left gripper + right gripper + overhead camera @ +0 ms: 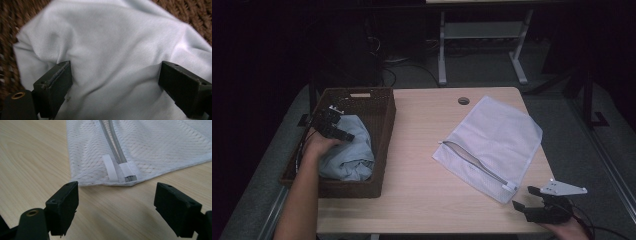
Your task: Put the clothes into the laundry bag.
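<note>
A pale blue garment point(349, 150) lies bunched in a brown wicker basket point(384, 127) at the table's left. My left gripper point(337, 131) hovers over it, open; in the left gripper view its jaws straddle a raised fold of the cloth point(112, 50). A white mesh laundry bag point(492, 142) with a grey zipper point(472, 160) lies flat at the table's right. My right gripper point(527, 197) stands open just short of the bag's near corner; in the right gripper view the zipper end and its white tab point(110, 167) lie just beyond the jaws.
The wooden table point(417, 165) has a round cable hole point(463, 101) near its far edge. Bare tabletop lies between basket and bag. Dark floor and a white desk frame point(482, 45) lie beyond the table.
</note>
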Motion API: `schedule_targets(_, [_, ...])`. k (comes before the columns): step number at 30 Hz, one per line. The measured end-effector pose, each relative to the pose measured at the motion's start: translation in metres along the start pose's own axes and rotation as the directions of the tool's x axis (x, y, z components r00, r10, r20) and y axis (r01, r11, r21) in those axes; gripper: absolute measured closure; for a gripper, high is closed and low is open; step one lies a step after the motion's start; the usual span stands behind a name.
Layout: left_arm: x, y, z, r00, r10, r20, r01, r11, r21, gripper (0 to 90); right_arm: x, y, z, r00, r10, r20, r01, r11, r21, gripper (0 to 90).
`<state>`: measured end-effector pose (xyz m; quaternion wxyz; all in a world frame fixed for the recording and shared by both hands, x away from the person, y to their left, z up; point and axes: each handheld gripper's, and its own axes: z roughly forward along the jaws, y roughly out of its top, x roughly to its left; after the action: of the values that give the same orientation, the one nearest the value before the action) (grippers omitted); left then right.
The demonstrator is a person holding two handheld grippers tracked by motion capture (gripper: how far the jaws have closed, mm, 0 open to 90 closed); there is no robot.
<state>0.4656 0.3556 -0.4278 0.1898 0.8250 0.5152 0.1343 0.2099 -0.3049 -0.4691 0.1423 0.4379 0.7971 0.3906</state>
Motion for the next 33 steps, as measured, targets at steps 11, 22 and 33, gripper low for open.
schedule_targets(11, [0.001,-0.004,0.011,0.9991,-0.039,0.017,0.039,0.9988,0.03,11.0,0.001,0.0,0.001,0.9999,-0.008,-0.009,0.008,1.0,0.005,19.2])
schedule_targets(22, [-0.007,-0.003,0.006,0.9996,0.004,0.029,-0.004,0.9996,0.029,37.4,0.002,0.001,0.001,0.9998,-0.012,-0.013,0.012,1.0,0.008,19.5])
schedule_targets(33, [-0.011,-0.003,0.002,0.9995,0.008,0.03,-0.009,0.9996,0.027,62.8,0.002,0.001,0.001,0.9999,-0.006,-0.01,0.006,1.0,0.009,19.9])
